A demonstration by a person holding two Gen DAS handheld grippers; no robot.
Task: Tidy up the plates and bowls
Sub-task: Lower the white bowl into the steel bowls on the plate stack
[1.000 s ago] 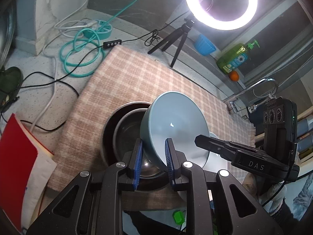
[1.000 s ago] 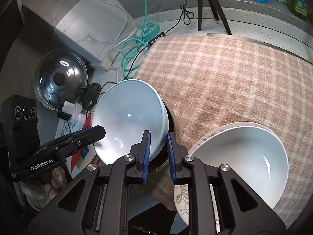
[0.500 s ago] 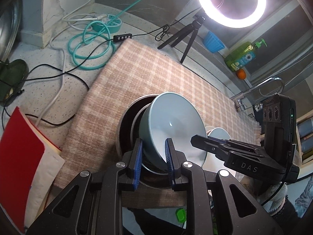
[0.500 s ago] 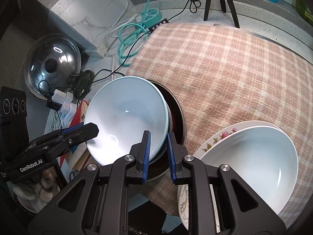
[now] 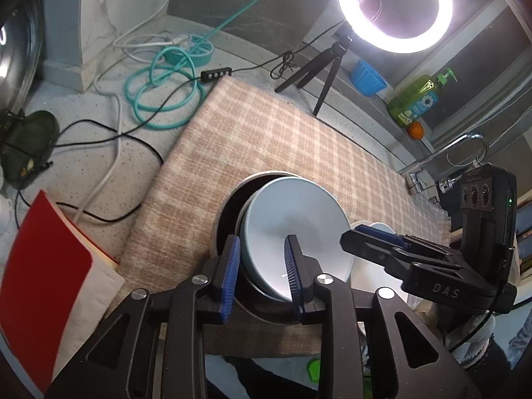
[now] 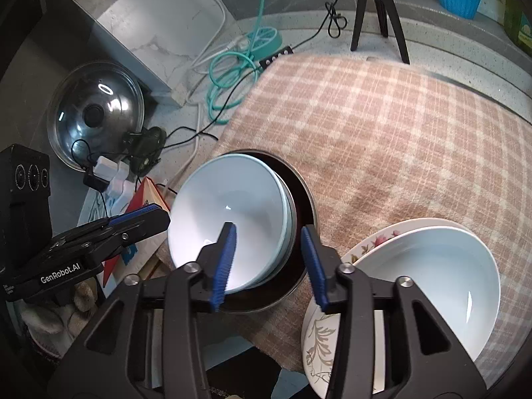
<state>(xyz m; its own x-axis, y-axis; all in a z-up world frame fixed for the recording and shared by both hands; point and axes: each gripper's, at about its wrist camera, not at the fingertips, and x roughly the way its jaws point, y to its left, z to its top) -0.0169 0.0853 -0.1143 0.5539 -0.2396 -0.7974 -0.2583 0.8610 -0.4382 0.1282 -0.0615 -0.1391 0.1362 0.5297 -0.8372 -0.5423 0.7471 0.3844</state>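
A pale blue bowl (image 5: 296, 222) (image 6: 232, 206) sits tilted inside a dark metal bowl (image 5: 226, 209) (image 6: 302, 196) on the checked cloth. My left gripper (image 5: 262, 272) is open with its pads either side of the blue bowl's near rim. My right gripper (image 6: 269, 259) is open wide, one pad over the blue bowl's inside and the other over the dark bowl's rim. A white bowl (image 6: 432, 276) rests on a flowered plate (image 6: 319, 342) at the right.
The checked cloth (image 6: 399, 126) covers the counter. A ring light on a tripod (image 5: 392, 10), teal cable coil (image 5: 163, 89), red book (image 5: 43, 266), glass pot lid (image 6: 96, 113), blue cup (image 5: 367, 78), soap bottle (image 5: 415, 99) and tap (image 5: 442, 153) stand around it.
The blue bowl has come down from its tilted, lifted pose into the dark metal bowl. Both grippers have opened and let go of its rim.
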